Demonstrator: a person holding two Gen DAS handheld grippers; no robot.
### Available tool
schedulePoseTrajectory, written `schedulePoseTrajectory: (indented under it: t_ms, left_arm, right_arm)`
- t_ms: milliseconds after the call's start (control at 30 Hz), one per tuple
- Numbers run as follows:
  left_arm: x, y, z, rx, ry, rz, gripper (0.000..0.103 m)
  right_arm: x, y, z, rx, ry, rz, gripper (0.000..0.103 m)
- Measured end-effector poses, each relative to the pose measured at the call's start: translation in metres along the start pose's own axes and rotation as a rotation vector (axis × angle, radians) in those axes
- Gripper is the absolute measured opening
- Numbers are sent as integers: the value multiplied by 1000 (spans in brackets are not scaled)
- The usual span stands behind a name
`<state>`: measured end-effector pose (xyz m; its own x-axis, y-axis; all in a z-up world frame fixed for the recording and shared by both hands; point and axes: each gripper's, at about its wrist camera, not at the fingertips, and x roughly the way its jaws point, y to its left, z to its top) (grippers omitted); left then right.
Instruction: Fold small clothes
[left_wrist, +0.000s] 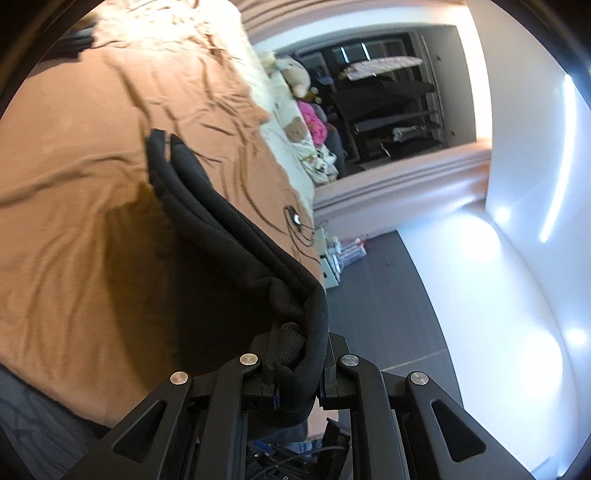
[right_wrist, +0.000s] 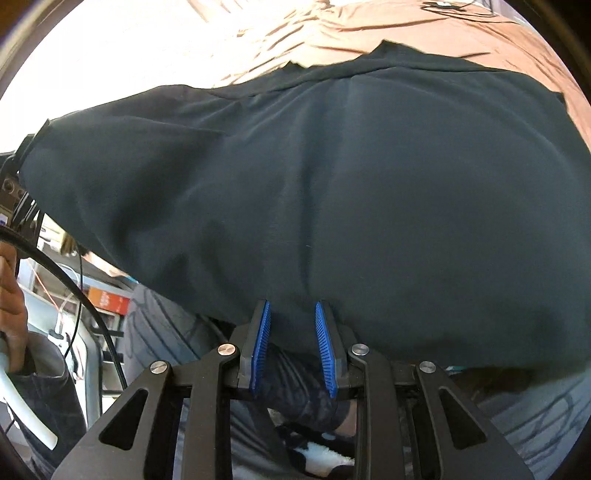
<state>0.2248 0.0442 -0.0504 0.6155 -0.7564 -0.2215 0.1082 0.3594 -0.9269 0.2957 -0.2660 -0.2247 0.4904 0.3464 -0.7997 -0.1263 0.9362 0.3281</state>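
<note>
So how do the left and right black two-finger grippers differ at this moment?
The left gripper is clamped on a bunched edge of the dark fabric garment; the right gripper grips nothing. The left's pads are buried in cloth; the right's blue ribbed pads stand apart, bare. Both face the same garment over the tan bedsheet.

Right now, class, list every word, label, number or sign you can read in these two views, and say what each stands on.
None can be read.
Orange box beside the bed: white marks, too blurred to read.
Packages on the floor past the bed: print too small to read.
Dark garment: no print or label shows.
Brown bedsheet: plain.
</note>
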Motion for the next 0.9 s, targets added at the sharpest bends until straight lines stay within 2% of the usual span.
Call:
schedulePoseTrajectory:
  t_ms: [267, 300, 367, 433, 667, 900]
  left_arm:
    - [40, -45, -2, 59, 57, -39, 13]
    - [47, -52, -3, 71, 67, -40, 13]
    - [56, -60, -6, 85, 82, -42, 13]
    - [71, -71, -7, 103, 102, -44, 13]
    - [113, -95, -27, 163, 186, -44, 13]
    - [169, -111, -58, 212, 306, -34, 13]
  right_arm:
    - [-45, -34, -17, 77, -108, 32, 24]
    - [-49, -40, -18, 89, -120, 38, 25]
    - [-60, -49, -21, 104, -142, 43, 38]
    - [-77, -60, -20, 111, -166, 46, 40]
    - [-105, -88, -29, 144, -222, 58, 40]
    - [-131, -121, -44, 201, -269, 54, 40]
